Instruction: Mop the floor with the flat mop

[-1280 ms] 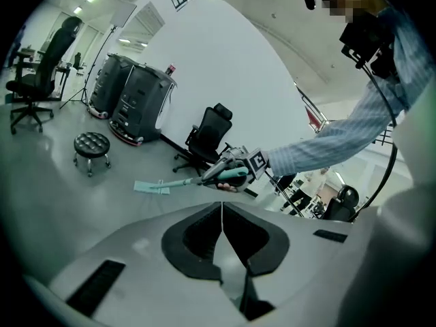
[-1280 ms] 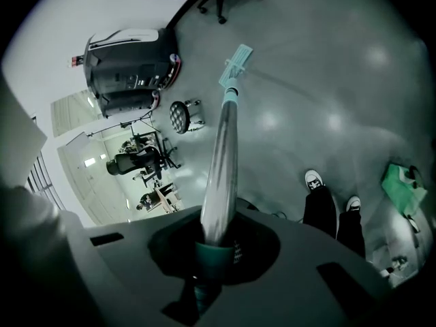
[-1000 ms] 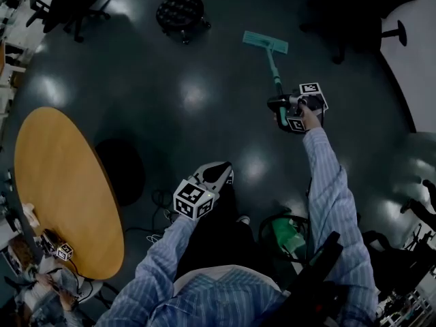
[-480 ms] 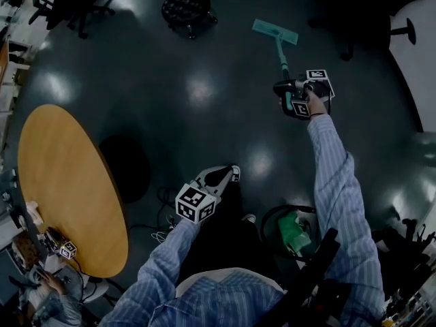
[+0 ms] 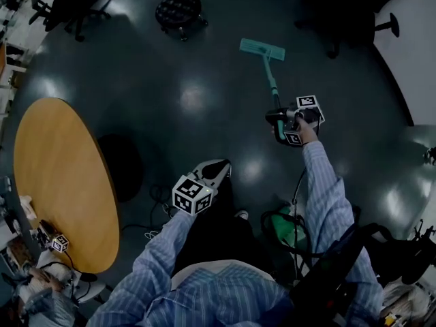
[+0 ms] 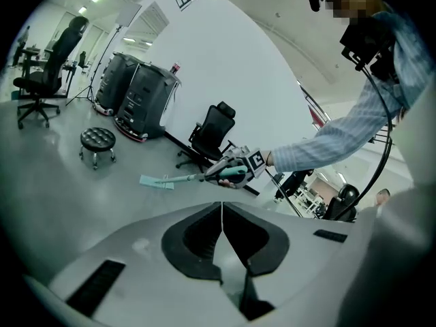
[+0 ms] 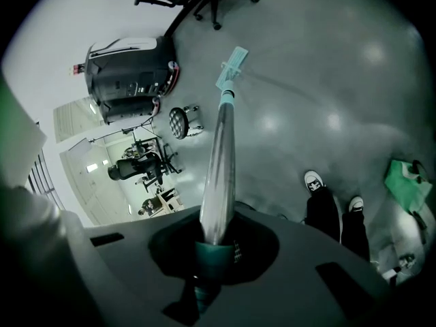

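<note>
Present: one person in a striped shirt, standing on the dark glossy floor (image 5: 157, 107) and holding one tool in each hand. The right tool (image 5: 278, 120) is reaching forward at arm's length, its jaws clamping the teal grip at the upper end of the flat mop (image 5: 271, 73). The right gripper view is showing the metal shaft running straight out from between those jaws. The pale green mop head (image 5: 262, 48) is lying flat on the floor ahead of the person, well apart from the feet, with the shaft slanting up from it to the tool. The left tool (image 5: 216, 171) is hanging low in front of the body, near the legs. Its jaws are pressing together with nothing between them, and it is pointing across toward the mop. A round wooden counter (image 5: 61, 176) is standing to the person's left, carrying a small marker cube (image 5: 60, 242) close to its near edge. A black round stool (image 5: 178, 9) on castors is sitting farther out, left of the mop head and well apart from it. Black office chairs (image 5: 68, 2) are standing at the far left of the room. A green bag (image 5: 289, 229) is lying on the floor beneath the right arm, close to the feet. Loose cables (image 5: 158, 197) are trailing on the floor between the counter and the legs. Two large dark machines (image 6: 136, 90) are standing against the white wall behind the stool.
</note>
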A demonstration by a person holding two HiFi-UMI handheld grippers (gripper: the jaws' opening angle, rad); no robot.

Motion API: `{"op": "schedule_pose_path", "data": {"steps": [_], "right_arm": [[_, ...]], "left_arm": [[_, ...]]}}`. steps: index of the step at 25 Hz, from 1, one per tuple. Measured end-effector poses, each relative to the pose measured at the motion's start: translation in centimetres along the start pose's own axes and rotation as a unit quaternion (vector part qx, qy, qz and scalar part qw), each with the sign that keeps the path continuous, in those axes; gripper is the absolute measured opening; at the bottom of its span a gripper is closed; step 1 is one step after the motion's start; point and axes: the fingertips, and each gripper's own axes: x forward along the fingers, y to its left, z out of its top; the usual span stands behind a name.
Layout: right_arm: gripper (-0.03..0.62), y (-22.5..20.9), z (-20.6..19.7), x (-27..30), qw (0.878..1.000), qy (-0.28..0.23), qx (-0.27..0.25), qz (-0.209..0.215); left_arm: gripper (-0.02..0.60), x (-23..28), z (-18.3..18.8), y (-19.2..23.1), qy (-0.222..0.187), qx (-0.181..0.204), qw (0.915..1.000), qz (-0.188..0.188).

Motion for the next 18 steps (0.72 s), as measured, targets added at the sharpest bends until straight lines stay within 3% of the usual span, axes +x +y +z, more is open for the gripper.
{"op": "schedule_pose_path", "data": {"steps": [9, 18], "right_arm": [[0.026, -11.0, -13.0, -4.4, 1.0, 0.024, 0.002, -0.011], [0.026, -21.2, -26.9, -7.8, 0.999, 0.047, 0.011, -0.019]], "left_arm": [[0.008, -2.1, -3.5, -8.2, -0.006, 0.031, 0.9993, -0.023], [0.008, -5.8, -8.0, -16.0, -0.032, 0.035, 0.9987, -0.018]]}}
